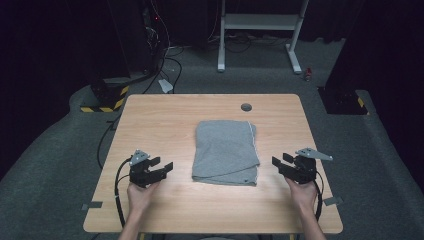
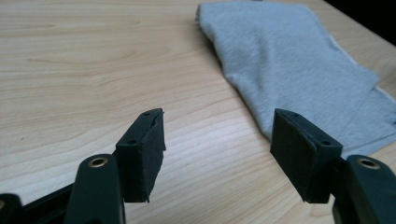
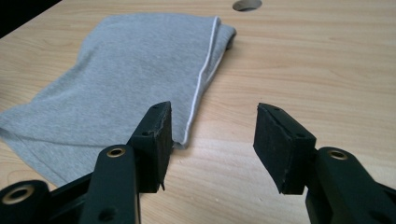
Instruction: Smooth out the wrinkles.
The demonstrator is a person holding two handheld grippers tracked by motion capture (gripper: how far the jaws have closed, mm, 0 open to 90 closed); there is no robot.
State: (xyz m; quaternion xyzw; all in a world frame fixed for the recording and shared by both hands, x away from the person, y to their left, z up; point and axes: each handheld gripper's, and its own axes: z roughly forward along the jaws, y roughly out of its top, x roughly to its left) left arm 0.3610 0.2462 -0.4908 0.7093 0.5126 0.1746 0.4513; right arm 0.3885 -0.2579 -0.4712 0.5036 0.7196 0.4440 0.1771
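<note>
Tools (image 1: 169,166) (image 1: 276,161) gape empty beside folded grey cloth (image 1: 226,151) on table (image 1: 155,120).

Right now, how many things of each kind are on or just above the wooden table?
Folded grey cloth: 1
Hand-held gripper, black: 2, the left and the right, both open and clear of the cloth
Total: 3

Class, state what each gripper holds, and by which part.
Nothing is held: the left gripper and right gripper are open beside the folded cloth.
</note>
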